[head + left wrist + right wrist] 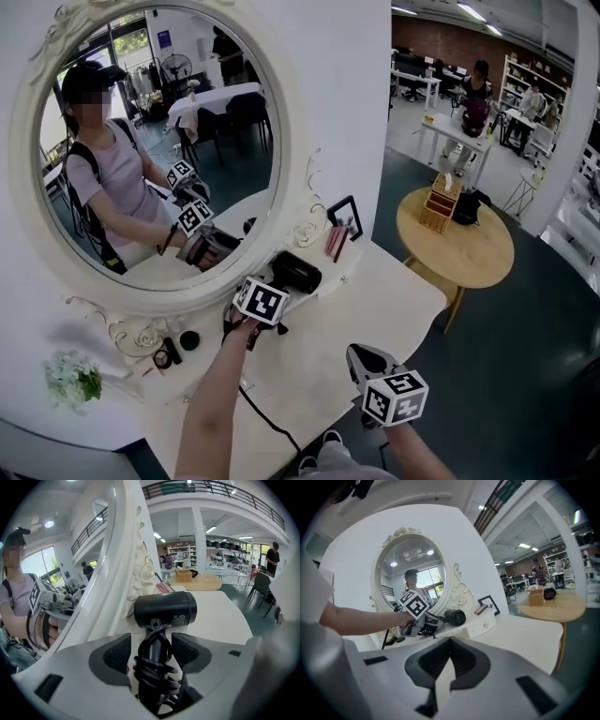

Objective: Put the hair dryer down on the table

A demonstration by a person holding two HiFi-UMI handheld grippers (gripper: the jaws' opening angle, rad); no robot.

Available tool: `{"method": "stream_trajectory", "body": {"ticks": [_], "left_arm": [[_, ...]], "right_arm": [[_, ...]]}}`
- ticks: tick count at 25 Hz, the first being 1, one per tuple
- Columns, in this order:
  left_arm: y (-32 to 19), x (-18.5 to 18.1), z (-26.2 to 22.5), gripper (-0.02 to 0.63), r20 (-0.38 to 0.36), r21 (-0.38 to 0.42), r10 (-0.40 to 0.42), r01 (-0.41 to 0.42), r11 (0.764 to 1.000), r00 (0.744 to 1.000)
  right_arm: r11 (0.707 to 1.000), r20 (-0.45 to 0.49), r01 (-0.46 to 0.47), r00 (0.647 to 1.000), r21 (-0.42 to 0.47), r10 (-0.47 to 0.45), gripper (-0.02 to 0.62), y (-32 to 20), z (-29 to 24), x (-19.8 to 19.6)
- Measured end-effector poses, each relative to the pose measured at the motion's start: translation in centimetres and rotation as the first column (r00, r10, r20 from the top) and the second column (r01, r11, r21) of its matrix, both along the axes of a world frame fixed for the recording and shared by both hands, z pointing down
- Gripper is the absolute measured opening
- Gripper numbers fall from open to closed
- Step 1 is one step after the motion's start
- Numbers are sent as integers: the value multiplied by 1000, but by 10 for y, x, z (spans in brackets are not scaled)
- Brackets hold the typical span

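The dryer (165, 610) lies on the white worktop (375, 300), close by the mirror. Its handle, wound with cord, sits between my left tool's (151, 649) spread, ribbed pads, unpinched. The barrel is round, matte black and smooth, so it may roll. I'd draw straight back, clear of the rubbery loops. My right tool (449, 660) is pressed together, empty.

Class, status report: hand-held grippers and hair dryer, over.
Left hand-held gripper open, straddling black cord-wrapped hair dryer. Right hand-held gripper shut, empty. Dryer lying on white table. White mirror frame alongside.
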State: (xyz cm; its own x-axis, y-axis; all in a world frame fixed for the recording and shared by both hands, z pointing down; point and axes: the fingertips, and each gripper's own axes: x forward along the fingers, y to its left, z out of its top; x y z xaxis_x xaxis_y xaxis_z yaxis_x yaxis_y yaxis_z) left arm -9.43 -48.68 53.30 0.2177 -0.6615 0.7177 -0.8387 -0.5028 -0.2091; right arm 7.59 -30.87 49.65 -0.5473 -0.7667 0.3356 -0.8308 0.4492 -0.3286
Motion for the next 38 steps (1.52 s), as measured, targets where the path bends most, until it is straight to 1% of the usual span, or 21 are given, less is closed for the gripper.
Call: {"method": "stream_trajectory", "body": {"ticks": [2, 4, 6, 13, 16, 18, 20, 23, 28, 31, 34, 38], "left_arm": [[3, -3, -11, 272, -35, 43, -19, 20, 999, 999], [5, -4, -27, 272, -91, 86, -33, 41, 995, 995], [10, -5, -40, 269, -125, 114, -41, 55, 992, 991], [43, -11, -66, 236, -162, 190, -23, 54, 980, 986], [61, -17, -72, 222, -187, 207, -40, 79, 975, 982], [72, -20, -78, 199, -202, 229, -50, 96, 969, 978], [83, -23, -82, 189, -213, 251, -58, 112, 962, 975], [101, -26, -82, 171, -236, 264, -68, 132, 955, 969], [128, -30, -74, 130, -289, 267, -98, 178, 947, 952], [142, -29, -70, 113, -306, 271, -111, 198, 942, 946], [156, -26, -72, 74, -325, 294, -117, 218, 931, 938], [171, -22, -72, 61, -355, 303, -124, 240, 922, 926]], "right_arm": [[1000, 1, 5, 1000, 1, -5, 3, 2, -1, -3], [1000, 0, 8, 1000, 6, -8, 3, 3, -3, -5], [1000, 1, 12, 1000, 10, -12, 3, 3, -4, -8], [999, 10, 35, 999, 33, -35, 3, 6, -14, -21], [998, 12, 43, 999, 40, -43, 3, 7, -18, -26], [998, 13, 48, 999, 43, -49, 3, 8, -20, -29], [997, 15, 55, 998, 46, -56, 3, 10, -22, -32], [997, 19, 66, 998, 50, -67, 3, 13, -24, -37], [996, 18, 71, 997, 58, -72, 3, 15, -27, -40], [995, 18, 72, 997, 63, -73, 3, 17, -29, -41], [995, 20, 76, 997, 68, -78, 3, 19, -31, -43], [993, 20, 89, 996, 77, -91, 3, 22, -34, -48]]}}
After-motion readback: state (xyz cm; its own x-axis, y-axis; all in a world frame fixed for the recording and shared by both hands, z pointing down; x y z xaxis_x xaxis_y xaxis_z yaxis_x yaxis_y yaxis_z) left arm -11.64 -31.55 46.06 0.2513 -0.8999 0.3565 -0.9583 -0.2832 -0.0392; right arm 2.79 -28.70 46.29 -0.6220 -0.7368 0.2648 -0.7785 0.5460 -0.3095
